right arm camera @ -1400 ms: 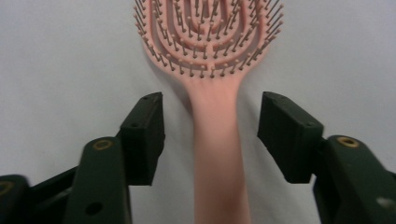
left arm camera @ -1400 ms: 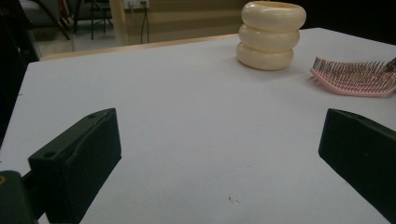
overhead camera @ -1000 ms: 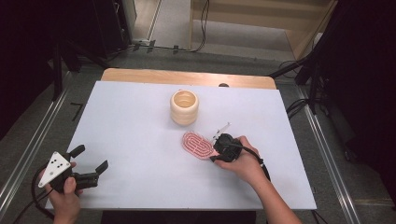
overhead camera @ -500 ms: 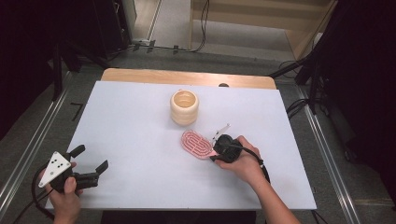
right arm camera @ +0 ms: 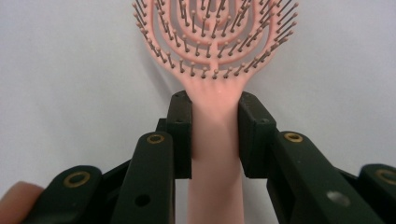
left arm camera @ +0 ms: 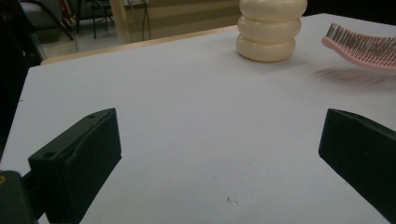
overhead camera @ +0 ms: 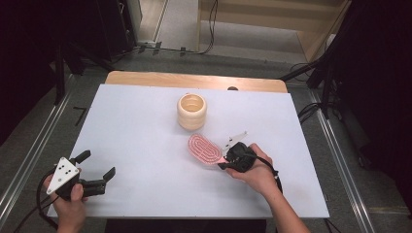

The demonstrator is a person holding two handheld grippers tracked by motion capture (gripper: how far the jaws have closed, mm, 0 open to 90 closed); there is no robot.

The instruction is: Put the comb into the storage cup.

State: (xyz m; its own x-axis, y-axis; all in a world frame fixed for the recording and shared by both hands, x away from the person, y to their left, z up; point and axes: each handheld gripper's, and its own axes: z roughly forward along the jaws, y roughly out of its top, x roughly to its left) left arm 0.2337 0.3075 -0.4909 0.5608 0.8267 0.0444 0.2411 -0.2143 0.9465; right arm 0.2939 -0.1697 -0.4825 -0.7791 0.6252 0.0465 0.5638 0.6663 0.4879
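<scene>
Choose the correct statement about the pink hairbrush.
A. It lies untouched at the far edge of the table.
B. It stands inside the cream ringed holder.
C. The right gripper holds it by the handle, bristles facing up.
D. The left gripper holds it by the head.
C: in the right gripper view, the right gripper has its two pads pressed on the handle of the pink hairbrush, with the bristles facing up.

hairbrush [overhead camera: 205,149] | pink plastic — oval open-loop head with concentric ribs and dark-tipped bristles facing up | handle [right arm camera: 215,149] pinched on both sides between two black pads just below the head | head raised slightly off the white table, shadow beneath — in front of the cream ribbed cup [overhead camera: 192,111], apart from it
</scene>
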